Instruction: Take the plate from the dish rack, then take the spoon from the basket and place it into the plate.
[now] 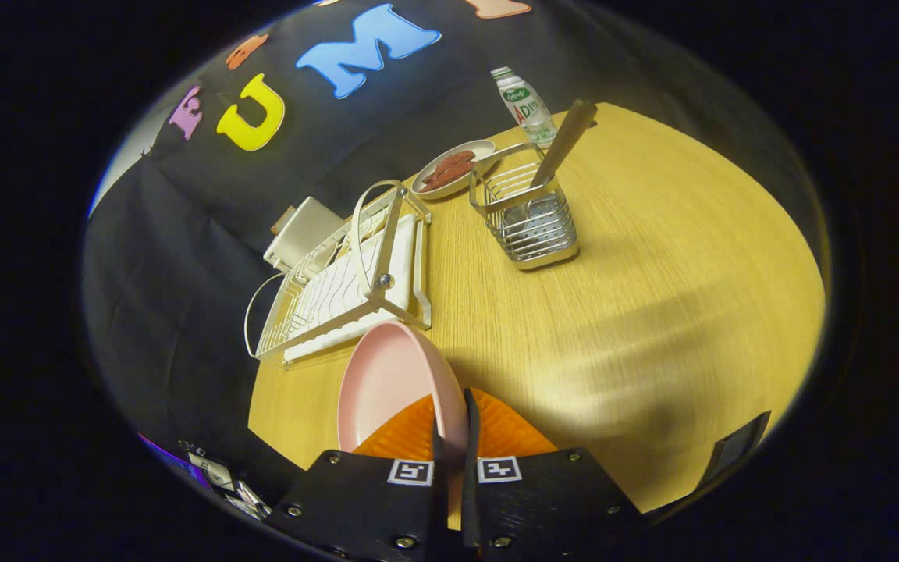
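Note:
My gripper point(449, 437) is shut on the rim of a pink plate point(387, 382), which stands on edge between the fingers, held above the wooden table point(652, 312). Just beyond the plate lies the white wire dish rack point(348, 273), with nothing standing in it. Farther off, past the rack, a metal wire basket point(531, 222) holds a spoon point(566, 140) that leans upward with its handle sticking out of the top.
A small dish of reddish-brown food point(453, 168) sits behind the basket, with a green-labelled plastic bottle point(524, 105) beyond it. A white box point(301, 230) lies behind the rack at the table's edge. Bare wood stretches beside the basket.

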The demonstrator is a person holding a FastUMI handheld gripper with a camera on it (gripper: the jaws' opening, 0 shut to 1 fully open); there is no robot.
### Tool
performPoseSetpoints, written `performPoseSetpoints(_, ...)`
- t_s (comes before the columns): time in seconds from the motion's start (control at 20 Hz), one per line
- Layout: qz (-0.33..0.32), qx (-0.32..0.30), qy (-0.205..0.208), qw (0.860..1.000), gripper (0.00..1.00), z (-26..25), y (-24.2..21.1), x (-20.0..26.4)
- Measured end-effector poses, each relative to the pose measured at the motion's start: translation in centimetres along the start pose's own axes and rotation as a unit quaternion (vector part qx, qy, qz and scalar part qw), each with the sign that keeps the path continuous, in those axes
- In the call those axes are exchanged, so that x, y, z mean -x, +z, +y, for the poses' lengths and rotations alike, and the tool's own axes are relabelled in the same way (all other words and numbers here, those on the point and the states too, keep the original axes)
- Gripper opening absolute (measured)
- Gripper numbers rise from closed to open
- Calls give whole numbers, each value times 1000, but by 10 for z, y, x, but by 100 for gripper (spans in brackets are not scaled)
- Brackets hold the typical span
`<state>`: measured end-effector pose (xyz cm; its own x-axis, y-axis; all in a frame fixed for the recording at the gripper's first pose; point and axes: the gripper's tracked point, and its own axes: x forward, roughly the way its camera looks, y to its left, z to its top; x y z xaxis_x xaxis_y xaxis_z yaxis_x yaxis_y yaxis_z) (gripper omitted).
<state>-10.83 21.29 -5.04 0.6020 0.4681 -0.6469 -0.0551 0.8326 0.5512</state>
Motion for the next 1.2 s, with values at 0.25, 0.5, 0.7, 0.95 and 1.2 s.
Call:
performPoseSetpoints(0.25, 11, -4, 3, 1000, 6, -3, -13, -15)
performPoseSetpoints(0.5, 1, -4, -14, 1000, 9, -7, -8, -19)
performPoseSetpoints(0.7, -31, 50, -41, 997, 28, -16, 14, -7)
performPoseSetpoints(0.95, -110, 99, -70, 987, 37, -19, 56, 25)
performPoseSetpoints(1.2, -203, 133, -80, 967, 37, -15, 100, 64)
